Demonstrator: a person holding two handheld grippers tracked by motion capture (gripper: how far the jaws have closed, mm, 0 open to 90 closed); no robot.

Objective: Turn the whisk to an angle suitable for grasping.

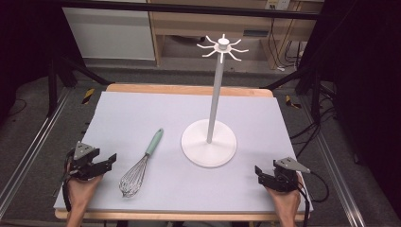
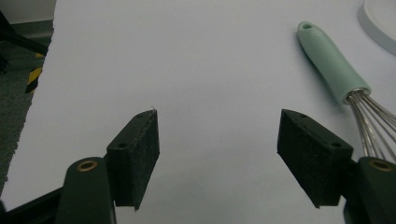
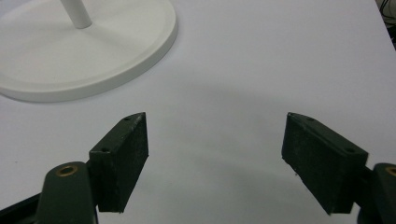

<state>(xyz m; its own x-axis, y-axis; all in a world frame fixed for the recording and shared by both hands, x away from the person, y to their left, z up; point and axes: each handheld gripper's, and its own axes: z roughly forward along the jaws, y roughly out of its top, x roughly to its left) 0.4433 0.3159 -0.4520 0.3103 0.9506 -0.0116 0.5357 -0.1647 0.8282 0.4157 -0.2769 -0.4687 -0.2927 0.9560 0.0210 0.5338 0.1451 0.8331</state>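
A wire whisk (image 1: 140,165) with a mint-green handle (image 2: 328,60) lies on the pale mat, its wires toward the front edge. A white stand (image 1: 209,142) with a round base (image 3: 88,51), a tall pole and hooks at its top (image 1: 222,47) rises at the mat's middle. My left gripper (image 1: 111,160) rests open near the front left, just left of the whisk, nothing between its pads (image 2: 140,154). At the front right my right gripper (image 1: 258,173) is open too, with bare mat between its pads (image 3: 123,156), the stand's base ahead to its left.
The pale mat (image 1: 142,113) covers a wooden table (image 1: 189,89). Metal rails run along both sides on the floor. Cables trail on the floor at the right (image 1: 312,127). Wooden furniture stands beyond the table.
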